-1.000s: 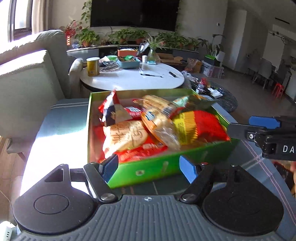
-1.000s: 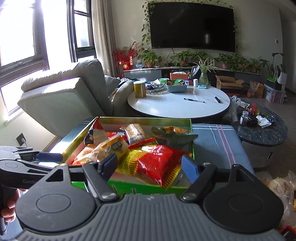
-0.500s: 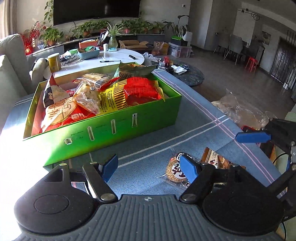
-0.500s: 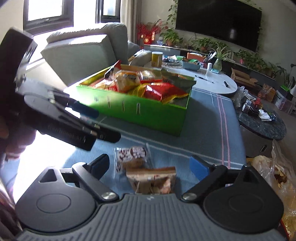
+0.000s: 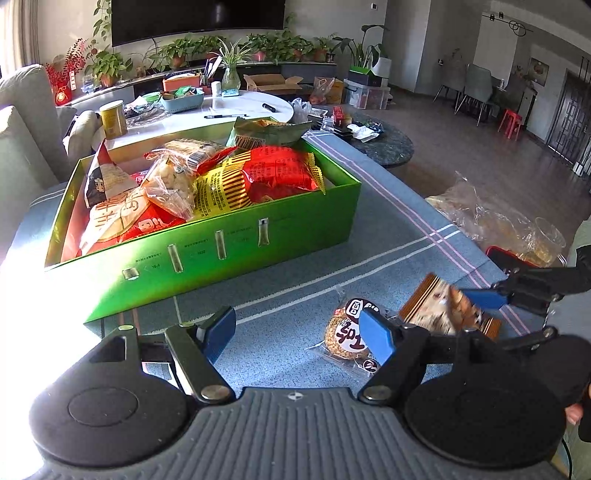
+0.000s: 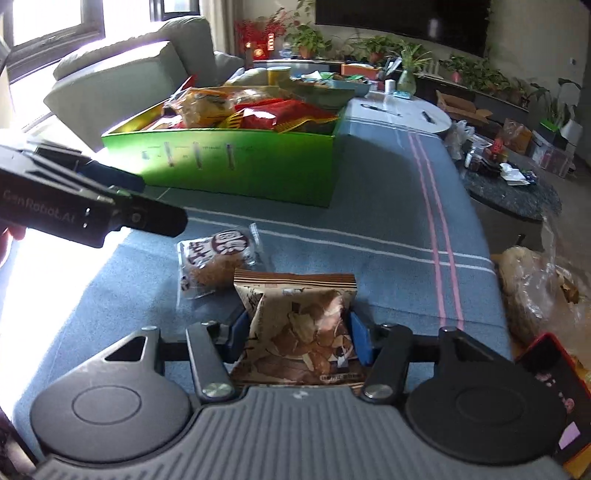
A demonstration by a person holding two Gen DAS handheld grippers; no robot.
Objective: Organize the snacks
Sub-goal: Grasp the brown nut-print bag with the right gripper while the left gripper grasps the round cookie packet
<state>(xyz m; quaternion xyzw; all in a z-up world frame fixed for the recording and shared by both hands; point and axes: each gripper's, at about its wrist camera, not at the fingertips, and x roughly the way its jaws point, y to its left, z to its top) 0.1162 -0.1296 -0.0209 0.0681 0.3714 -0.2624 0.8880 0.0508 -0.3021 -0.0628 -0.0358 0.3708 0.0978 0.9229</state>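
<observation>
The right gripper has its jaws pinching a brown snack bag, near the front of the blue striped cloth on the desk. The left gripper hangs with jaws spread wide and nothing between them. A round cracker pack lies just beside the brown bag. Farther back sits a green box full of snacks. Behind it are a white round table, a grey sofa, plants and a big TV.

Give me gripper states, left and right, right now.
Left gripper: open, holding nothing, above the blue cloth.
Right gripper: shut on the brown crinkly snack packet.
</observation>
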